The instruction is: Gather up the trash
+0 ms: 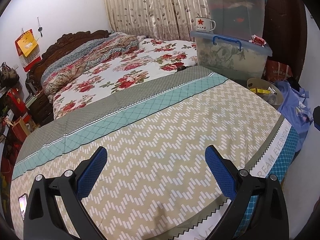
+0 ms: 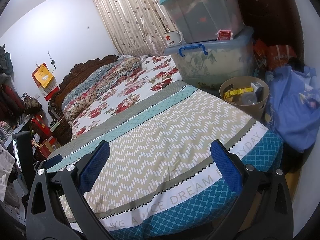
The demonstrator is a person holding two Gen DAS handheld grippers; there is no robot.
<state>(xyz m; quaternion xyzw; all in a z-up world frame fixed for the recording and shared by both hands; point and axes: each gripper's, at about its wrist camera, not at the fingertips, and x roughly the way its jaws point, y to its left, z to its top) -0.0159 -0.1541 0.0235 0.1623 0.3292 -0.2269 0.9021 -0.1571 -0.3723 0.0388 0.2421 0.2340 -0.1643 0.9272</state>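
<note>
Sitting beyond both tools [image 2: 160, 160]: bin [image 2: 262, 102]

The left black plastic two-finger gripper [image 1: 156, 170] carries blue, finely textured pads [image 1: 220, 172] on its fingers. The right black plastic two-finger gripper [image 2: 160, 164] matches it (round silver screws at each pivot).

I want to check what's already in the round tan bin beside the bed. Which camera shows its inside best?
The right wrist view: the tan bin sits nearer and its mouth opens toward the camera, showing a yellow box and other items. In the left wrist view the bin is smaller, near the edge, its contents foreshortened.
</note>
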